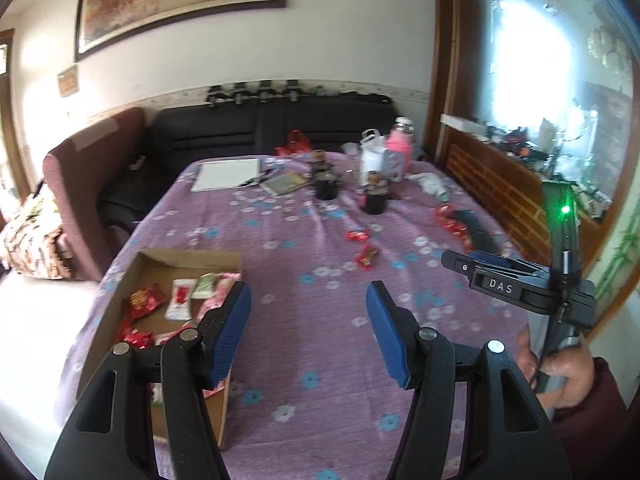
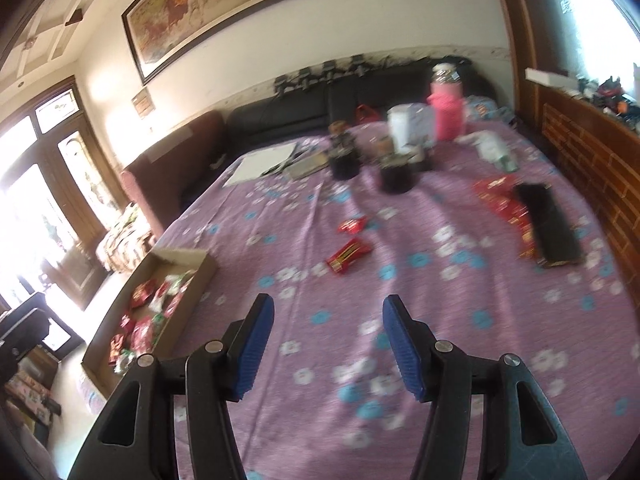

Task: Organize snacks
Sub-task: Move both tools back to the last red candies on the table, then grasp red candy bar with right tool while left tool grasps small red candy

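Note:
A shallow cardboard box [image 1: 188,258] [image 2: 200,276] lies at the table's left edge with several red, white and green snack packets in it. My left gripper [image 1: 308,312] stands open and empty above the cloth, just right of that box. Two red snack packets [image 1: 367,258] [image 2: 348,254] lie loose mid-table, a smaller one [image 1: 357,235] [image 2: 352,225] behind the larger. More red packets [image 1: 452,224] [image 2: 504,202] sit beside a black flat object [image 2: 550,228]. My right gripper [image 2: 328,328] hangs open with nothing between its fingers; its body [image 1: 516,284] shows at the right, held by a hand [image 1: 568,376].
The table wears a purple flowered cloth [image 2: 440,320]. At its far end stand dark jars [image 2: 396,178], a pink bottle [image 2: 446,114], a white pad [image 1: 226,174] and bags. A dark sofa [image 1: 224,136] runs behind; a wooden cabinet [image 2: 592,168] lines the right.

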The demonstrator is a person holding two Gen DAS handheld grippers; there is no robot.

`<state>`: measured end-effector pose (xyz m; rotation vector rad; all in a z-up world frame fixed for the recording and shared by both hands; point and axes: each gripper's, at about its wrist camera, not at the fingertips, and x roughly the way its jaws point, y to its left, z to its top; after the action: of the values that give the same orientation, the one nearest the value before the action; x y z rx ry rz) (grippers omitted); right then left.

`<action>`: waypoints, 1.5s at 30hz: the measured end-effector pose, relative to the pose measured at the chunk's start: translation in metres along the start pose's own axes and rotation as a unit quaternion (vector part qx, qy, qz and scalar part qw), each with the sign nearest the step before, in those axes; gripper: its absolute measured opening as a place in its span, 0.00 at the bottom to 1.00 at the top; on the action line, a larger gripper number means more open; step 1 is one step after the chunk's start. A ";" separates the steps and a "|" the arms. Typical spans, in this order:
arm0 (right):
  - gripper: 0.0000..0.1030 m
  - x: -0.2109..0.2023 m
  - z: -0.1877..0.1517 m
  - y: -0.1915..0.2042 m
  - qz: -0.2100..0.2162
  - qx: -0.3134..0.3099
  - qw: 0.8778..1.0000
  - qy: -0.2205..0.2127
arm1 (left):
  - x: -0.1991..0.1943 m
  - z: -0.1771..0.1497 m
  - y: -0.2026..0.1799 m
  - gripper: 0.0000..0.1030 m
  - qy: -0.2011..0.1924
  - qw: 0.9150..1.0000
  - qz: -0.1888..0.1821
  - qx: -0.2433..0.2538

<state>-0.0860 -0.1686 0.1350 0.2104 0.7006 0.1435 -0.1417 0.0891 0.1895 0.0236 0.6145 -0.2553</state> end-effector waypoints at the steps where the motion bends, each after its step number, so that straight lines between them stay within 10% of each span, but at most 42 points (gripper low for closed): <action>1: 0.58 -0.002 0.004 -0.005 -0.005 0.001 1.000 -0.003 | 0.002 0.004 0.001 0.57 0.004 1.000 -0.009 -0.003; 14: 0.64 0.057 0.016 -0.046 -0.005 0.043 0.998 0.045 | 0.065 0.036 0.003 0.57 0.059 0.997 -0.055 -0.019; 36: 0.62 0.225 0.020 -0.007 -0.046 0.022 0.990 0.132 | 0.168 0.020 0.039 0.57 0.140 0.987 -0.049 -0.061; 41: 0.20 0.225 0.017 0.001 -0.085 -0.006 0.988 0.130 | 0.182 0.026 0.036 0.57 0.154 0.984 -0.063 -0.063; 45: 0.19 0.207 0.012 -0.015 -0.093 0.006 0.988 0.119 | 0.195 0.037 0.023 0.57 0.155 0.983 -0.084 -0.055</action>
<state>0.0793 -0.1437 0.0113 0.1386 0.9553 -0.0148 0.0383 0.0626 0.1068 -0.0967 0.9419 -0.3854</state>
